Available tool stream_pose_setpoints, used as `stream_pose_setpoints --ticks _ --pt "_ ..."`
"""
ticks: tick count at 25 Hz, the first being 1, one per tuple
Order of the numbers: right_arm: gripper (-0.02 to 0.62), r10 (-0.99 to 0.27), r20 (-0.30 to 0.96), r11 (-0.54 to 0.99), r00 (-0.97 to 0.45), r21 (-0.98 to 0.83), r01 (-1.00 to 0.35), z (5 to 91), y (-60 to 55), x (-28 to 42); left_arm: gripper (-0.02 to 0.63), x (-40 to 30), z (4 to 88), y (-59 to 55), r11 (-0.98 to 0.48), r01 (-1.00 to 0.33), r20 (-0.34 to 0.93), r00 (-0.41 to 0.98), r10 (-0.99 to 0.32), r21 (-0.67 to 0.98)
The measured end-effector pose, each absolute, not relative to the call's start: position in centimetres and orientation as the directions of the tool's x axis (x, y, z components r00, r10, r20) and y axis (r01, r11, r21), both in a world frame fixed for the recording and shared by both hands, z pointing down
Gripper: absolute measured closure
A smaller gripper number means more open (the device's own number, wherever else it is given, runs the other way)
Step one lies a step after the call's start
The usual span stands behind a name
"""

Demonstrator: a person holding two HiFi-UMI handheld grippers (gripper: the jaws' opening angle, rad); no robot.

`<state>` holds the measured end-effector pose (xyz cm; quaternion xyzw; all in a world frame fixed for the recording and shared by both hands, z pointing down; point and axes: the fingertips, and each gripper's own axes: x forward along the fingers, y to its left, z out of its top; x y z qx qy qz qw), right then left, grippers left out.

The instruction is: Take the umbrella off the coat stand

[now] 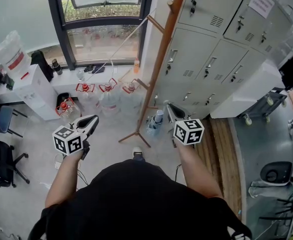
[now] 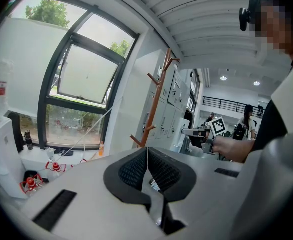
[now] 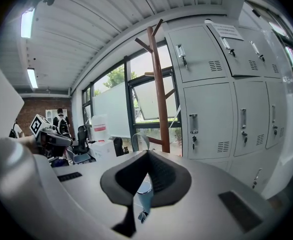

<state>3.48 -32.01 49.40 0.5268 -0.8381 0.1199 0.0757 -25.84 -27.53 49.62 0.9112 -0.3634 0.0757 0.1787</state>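
Note:
The wooden coat stand [image 1: 159,59] rises in front of me, between the window and the lockers; it also shows as the coat stand [image 2: 156,99] and the coat stand [image 3: 159,84]. A small folded pale-blue umbrella [image 1: 156,121] hangs low beside its pole. In the right gripper view the umbrella [image 3: 144,196] shows just beyond the jaws, through the gap under the pads. My right gripper [image 1: 169,108] [image 3: 146,154] is shut, close to the umbrella, with nothing between its pads. My left gripper [image 1: 93,119] [image 2: 147,151] is shut too and empty, held further left of the stand.
Grey lockers [image 1: 211,59] stand right behind the stand. Several water jugs [image 1: 109,96] crowd the floor under the window. A white cabinet [image 1: 36,91] and office chairs [image 1: 4,159] are at the left. A wheeled cart [image 1: 264,106] stands at the right.

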Motion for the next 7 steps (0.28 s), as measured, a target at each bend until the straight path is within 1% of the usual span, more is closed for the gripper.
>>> stream_pose_setpoints --ticks 7 --pt "0.581 -0.863 0.258 0.418 -0.435 -0.119 -0.9 49.43 -32.19 3.5 0.581 -25.8 49.56 -27.61 -0.671 -0.691 0.272 0.723 -0.635 0.269"
